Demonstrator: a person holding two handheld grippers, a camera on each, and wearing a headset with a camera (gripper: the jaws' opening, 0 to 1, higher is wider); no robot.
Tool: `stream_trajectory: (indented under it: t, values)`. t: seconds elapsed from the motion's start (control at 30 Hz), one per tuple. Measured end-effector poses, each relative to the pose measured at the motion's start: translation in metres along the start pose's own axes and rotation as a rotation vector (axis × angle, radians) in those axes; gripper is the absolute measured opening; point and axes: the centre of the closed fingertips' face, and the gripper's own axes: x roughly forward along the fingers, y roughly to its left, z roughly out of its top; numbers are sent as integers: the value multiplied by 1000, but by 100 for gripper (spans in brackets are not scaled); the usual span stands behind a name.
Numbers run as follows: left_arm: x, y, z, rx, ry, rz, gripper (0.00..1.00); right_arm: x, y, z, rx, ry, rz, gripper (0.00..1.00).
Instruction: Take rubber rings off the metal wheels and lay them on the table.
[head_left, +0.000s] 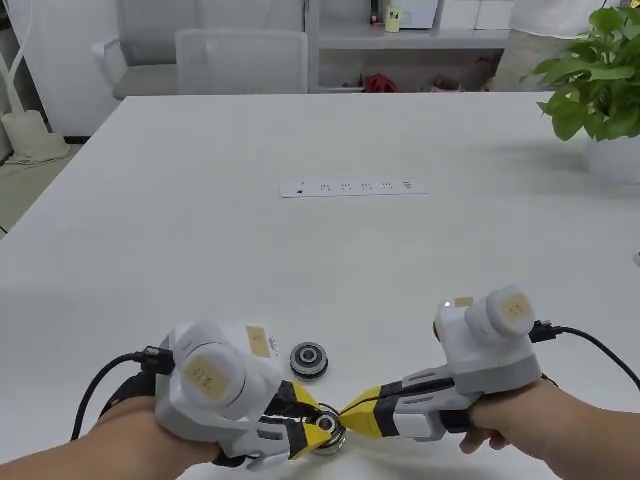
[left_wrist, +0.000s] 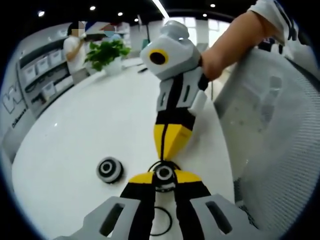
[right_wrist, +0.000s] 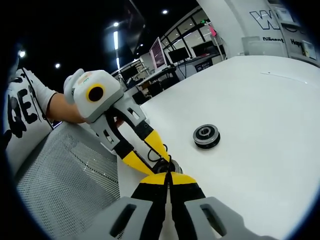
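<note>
Left gripper (left_wrist: 165, 177): clamped our metal wheel (left_wrist: 164, 172)
Right gripper (right_wrist: 169, 174): pinched its rubber ring (left_wrist: 159, 163)
Risk: we feared that thin pinch slipping

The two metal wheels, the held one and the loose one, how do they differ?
The held wheel sits clamped between the jaws of the left gripper; the loose wheel lies flat on the table, touched by neither gripper. The right gripper, jaws shut, reaches right up to the held wheel; the loose wheel sits apart from it. Both are small round metal wheels.
</note>
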Motion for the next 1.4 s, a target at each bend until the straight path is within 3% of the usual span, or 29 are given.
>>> stream_trajectory:
  t: [0.43, 0.97, 1.4]
  values:
    - [-17, -3, 15, 4, -48, -20, 22, -2, -1, 4, 6, -12, -3, 0]
    - [-40, 1, 22, -34, -103, 5, 33, -3, 4, 12, 4, -28, 7, 0]
    - [-59, 8, 18, -52, -115, 41, 40, -5, 8, 27, -8, -47, 13, 0]
